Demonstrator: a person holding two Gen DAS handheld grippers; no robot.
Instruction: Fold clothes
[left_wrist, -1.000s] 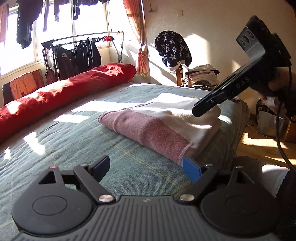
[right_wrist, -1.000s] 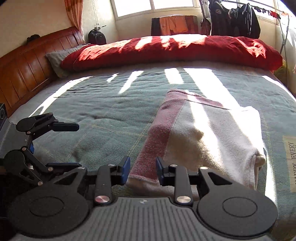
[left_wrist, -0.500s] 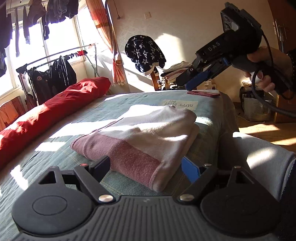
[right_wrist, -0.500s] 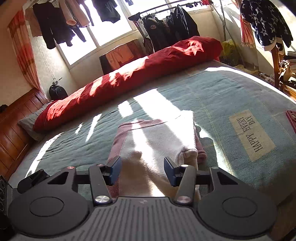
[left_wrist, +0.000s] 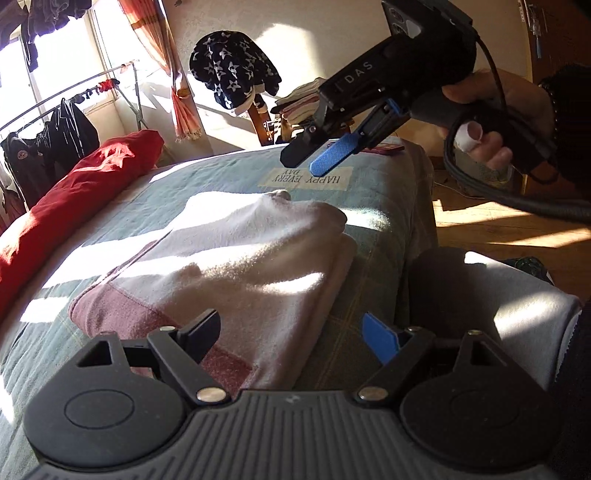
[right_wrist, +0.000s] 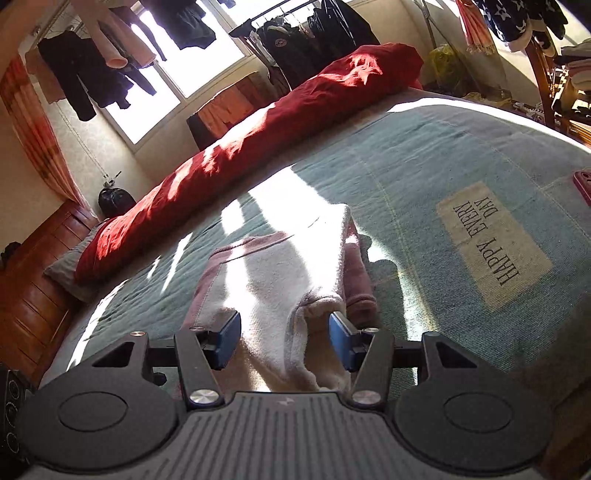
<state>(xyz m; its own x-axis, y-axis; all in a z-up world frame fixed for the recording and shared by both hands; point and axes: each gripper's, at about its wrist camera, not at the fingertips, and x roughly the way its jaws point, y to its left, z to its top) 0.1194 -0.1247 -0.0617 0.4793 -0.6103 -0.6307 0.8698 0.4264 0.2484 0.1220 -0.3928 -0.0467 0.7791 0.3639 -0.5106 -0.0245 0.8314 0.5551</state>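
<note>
- Folded garment (left_wrist: 236, 254), white with maroon edging, lies on the green bedspread (right_wrist: 424, 173) near the bed's edge.
- Left gripper (left_wrist: 291, 334): jaws spread wide, empty, low over the garment's near end.
- Right gripper (right_wrist: 284, 338): jaws parted, holding nothing, raised above the garment's far corner; a hand (left_wrist: 513, 110) holds its grip.
- Surroundings: red duvet (right_wrist: 258, 147) rolled along the far side; "HAPPY EVERY DAY" patch (right_wrist: 493, 247) beside the garment; a red flat object (left_wrist: 384, 147) at the bed's corner; clothes rack (left_wrist: 48, 129) by the window.

Left gripper (left_wrist: 291, 338) jaws wide apart; right gripper (right_wrist: 284, 339) raised, jaws parted
</note>
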